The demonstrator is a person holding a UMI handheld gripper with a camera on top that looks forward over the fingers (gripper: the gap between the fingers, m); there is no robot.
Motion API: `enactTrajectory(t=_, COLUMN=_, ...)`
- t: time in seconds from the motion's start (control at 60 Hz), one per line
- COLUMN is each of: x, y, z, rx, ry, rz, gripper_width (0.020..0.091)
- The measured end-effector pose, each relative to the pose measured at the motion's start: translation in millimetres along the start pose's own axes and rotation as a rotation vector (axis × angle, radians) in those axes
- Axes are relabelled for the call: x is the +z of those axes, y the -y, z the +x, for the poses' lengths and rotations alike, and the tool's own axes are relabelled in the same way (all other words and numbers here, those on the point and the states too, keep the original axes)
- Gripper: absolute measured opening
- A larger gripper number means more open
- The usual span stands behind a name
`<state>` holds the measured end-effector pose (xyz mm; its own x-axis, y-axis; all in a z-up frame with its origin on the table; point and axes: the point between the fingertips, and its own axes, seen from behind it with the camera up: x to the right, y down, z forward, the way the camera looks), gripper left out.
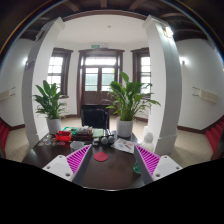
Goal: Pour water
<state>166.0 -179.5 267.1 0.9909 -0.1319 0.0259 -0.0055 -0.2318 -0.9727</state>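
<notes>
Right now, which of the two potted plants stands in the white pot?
The plant beyond the right finger, the taller one, stands in a white pot. The other plant stands beyond the left finger. The gripper is open.

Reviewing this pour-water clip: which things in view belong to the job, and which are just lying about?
Job:
- gripper, open and empty
- small dark item on the table just ahead of the fingers, possibly a vessel; too small to tell

Lying about:
- red items
- white papers
- chair
- two potted plants

Dark cluttered table [105,170], two potted plants [127,100]
</notes>
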Motion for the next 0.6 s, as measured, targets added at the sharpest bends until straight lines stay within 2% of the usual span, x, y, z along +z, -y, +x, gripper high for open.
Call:
enactTrajectory(t=0.117, x=11, y=-23, z=10, rx=-0.057, ry=0.026, rz=0.053, gripper_width=0.0855)
enactTrajectory(t=0.133, x=8, y=-8, z=7, rx=-0.057, ry=0.028, rz=0.055, gripper_width=0.0853)
enactTrajectory(t=0.167, x=19, y=-40, z=18, rx=-0.063, ry=0.026, rz=0.059, gripper_width=0.0850)
enactTrajectory(t=0.25, x=32, y=-78, z=48, rx=-0.041, ry=0.005, rz=0.032, gripper_width=0.0853)
enactTrajectory(t=0.367, x=55, y=-108, z=92, rx=-0.019, ry=-0.012, rz=0.010, gripper_width=0.0853)
enactTrajectory(t=0.6, x=126, y=-115, z=153, rx=-0.064, ry=-0.056, rz=0.040, gripper_width=0.0855)
